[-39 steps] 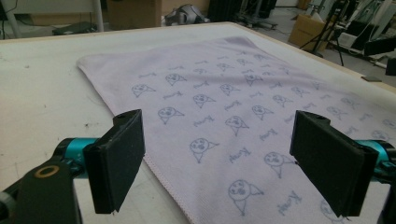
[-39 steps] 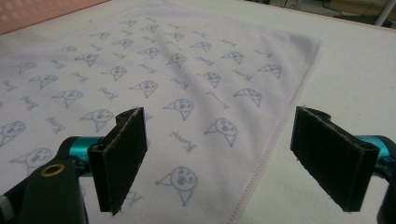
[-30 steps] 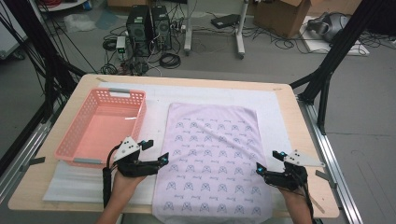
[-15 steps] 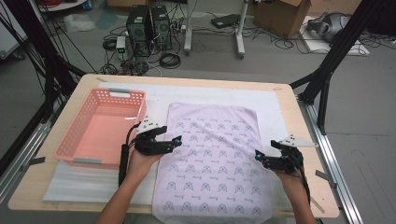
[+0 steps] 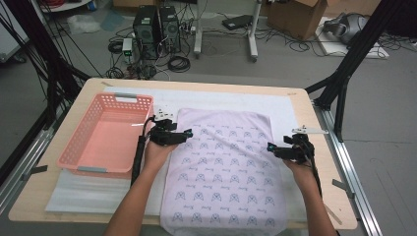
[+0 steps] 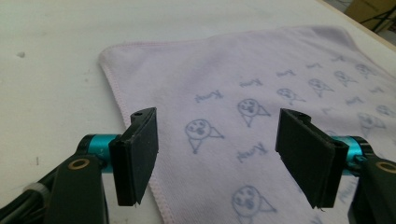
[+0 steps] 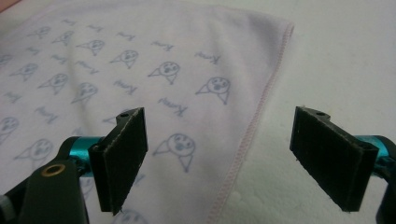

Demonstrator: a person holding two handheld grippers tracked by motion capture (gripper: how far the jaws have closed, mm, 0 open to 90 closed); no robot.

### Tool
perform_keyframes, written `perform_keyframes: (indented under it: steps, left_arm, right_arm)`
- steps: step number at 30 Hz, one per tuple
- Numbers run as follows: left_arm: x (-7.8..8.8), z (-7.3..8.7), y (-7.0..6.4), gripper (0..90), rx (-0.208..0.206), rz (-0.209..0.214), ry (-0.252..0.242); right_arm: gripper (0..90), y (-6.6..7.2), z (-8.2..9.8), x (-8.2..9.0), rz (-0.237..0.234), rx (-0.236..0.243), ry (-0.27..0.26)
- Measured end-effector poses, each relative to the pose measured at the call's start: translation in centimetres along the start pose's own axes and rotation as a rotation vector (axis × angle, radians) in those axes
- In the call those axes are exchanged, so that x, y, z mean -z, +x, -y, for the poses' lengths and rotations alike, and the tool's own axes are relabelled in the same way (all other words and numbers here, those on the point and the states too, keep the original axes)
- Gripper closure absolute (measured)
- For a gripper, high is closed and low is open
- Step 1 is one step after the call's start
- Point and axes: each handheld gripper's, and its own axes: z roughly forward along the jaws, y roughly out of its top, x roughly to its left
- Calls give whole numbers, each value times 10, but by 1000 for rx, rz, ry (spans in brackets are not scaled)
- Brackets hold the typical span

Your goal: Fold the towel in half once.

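The pale lilac rectangular cloth (image 5: 225,172) printed with small blue cartoon faces lies flat on the white foam sheet (image 5: 98,191) that covers the wooden tabletop (image 5: 29,196), its near end hanging just past the tabletop's near edge. Nothing of the folding is done, as far as I can judge: the cloth is fully spread, with no crease or turned-over part.

My left gripper (image 5: 188,133) hovers over the cloth's left hem, up toward the far end. Its jaws stand well apart and have just been closing a little; in the left gripper view the hem (image 6: 140,158) runs beneath the gap, but neither pad presses on it. My right gripper (image 5: 270,147) sits at the right hem, jaws wide apart, with the stitched edge (image 7: 252,135) lying below the gap, untouched.

Farther along, the two far corners (image 6: 105,53) lie flat and free. To the far left, the pink perforated plastic basket (image 5: 86,147) stands apart from the cloth with nothing in it.

Left to do, I reckon: pinch both hems, lift, fold, and perhaps put the cloth in the basket.
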Motion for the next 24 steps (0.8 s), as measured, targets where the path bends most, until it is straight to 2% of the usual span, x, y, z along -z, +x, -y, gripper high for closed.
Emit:
perform_keyframes:
  steps: [3, 4, 6, 10, 12, 13, 14, 16, 18, 20, 21, 23, 24]
  left_arm:
    - [-11, 6, 3, 298, -14, -63, 55]
    - [-13, 7, 3, 301, -27, -90, 58]
    - [-15, 8, 4, 307, -33, -116, 62]
    - [-17, 9, 8, 339, -2, -129, 68]
    - [-17, 9, 7, 399, -25, -143, 74]
    - [-16, 9, 7, 437, -36, -141, 79]
    - [-16, 9, 6, 477, -47, -144, 80]
    - [-17, 9, 2, 586, -86, -158, 87]
    - [-18, 10, 0, 673, -106, -148, 88]
    - [-18, 9, 0, 808, -96, -144, 88]
    - [-18, 9, 1, 851, -80, -140, 87]
    - [-18, 9, 2, 864, -63, -136, 83]
    - [-17, 9, 3, 867, -51, -134, 84]
  right_arm:
    - [179, -5, -2, -7, 27, -22, 12]
    - [179, -6, -2, -10, 34, -34, 8]
    - [179, -9, -1, -15, 41, -45, 19]
    - [192, -12, 0, -27, 66, -53, 68]
    - [266, -12, -1, -31, 77, -50, 80]
    - [275, -10, -1, -34, 81, -43, 82]
    - [311, -9, -1, -35, 99, -25, 81]
    - [449, -6, -1, -35, 158, 16, 87]
    - [520, -5, -2, -35, 157, 22, 88]
    - [615, -2, -3, -36, 147, 52, 96]
    - [696, -1, -3, -36, 137, 70, 99]
    - [834, 3, -4, -37, 110, 104, 107]
    - [859, 5, -4, -37, 110, 117, 112]
